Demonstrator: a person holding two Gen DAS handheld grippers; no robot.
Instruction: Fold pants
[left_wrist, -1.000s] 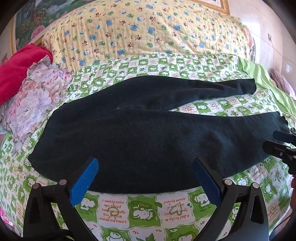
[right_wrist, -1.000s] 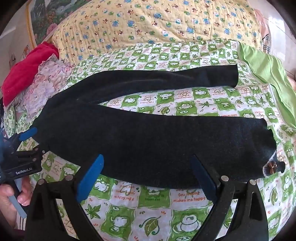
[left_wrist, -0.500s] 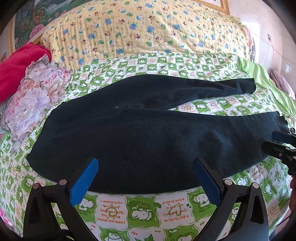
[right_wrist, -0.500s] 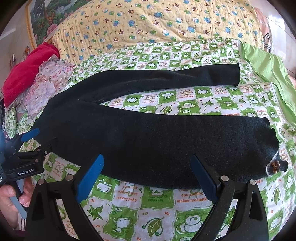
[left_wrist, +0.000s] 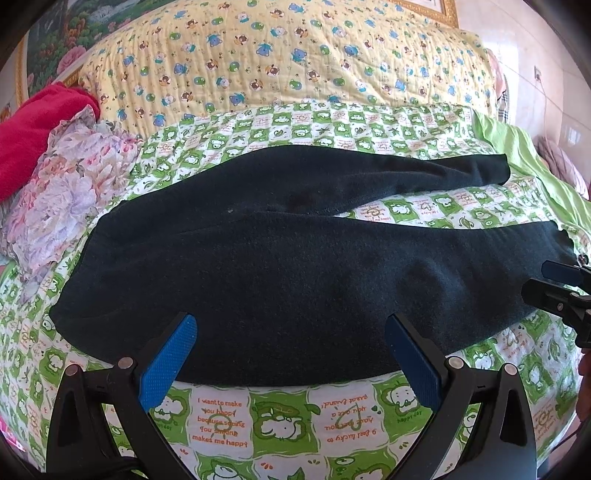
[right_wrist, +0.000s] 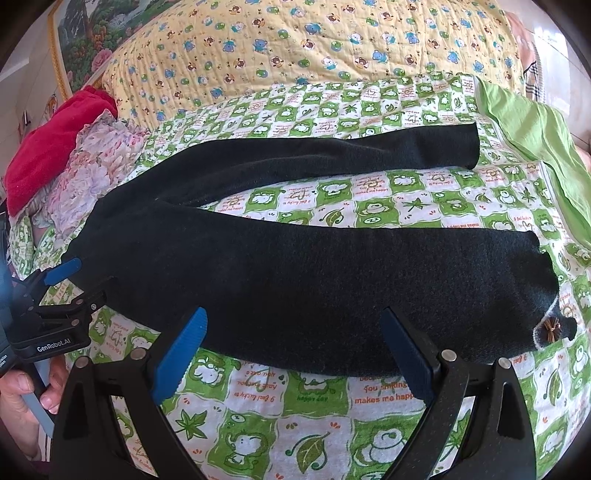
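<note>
Bed sheet (left_wrist: 280, 424), green-and-white checked with cartoon prints and text, fills the area under and ahead of both grippers. Yellow quilt (left_wrist: 280, 62) with bear print sits far ahead of them, behind the sheet. Black pants (left_wrist: 295, 266) lie flat and unfolded on the sheet directly ahead of both grippers, waistband to the left, two legs running off to the right in a narrow V, sheet showing between the legs; far leg ends at a cuff (right_wrist: 469, 146), near leg ends at a cuff with a small brown button-like ornament (right_wrist: 553, 325), just ahead-right of the right gripper. Lime green cloth (right_wrist: 535, 136) far ahead on the right edge. Floral fabric (left_wrist: 70, 184) bunched ahead-left, just beside the waistband, red fabric (left_wrist: 33, 136) behind it. Left gripper (left_wrist: 291, 332) spread wide, nothing between the blue pads, tips over the near edge of the pants by the waist/thigh part; contact with the fabric cannot be told. Right gripper (right_wrist: 293, 325) likewise spread wide and empty, tips over the near edge of the near leg. In the right wrist view the left gripper appears at far left beside the waistband, a hand (right_wrist: 22, 398) on its handle.
</note>
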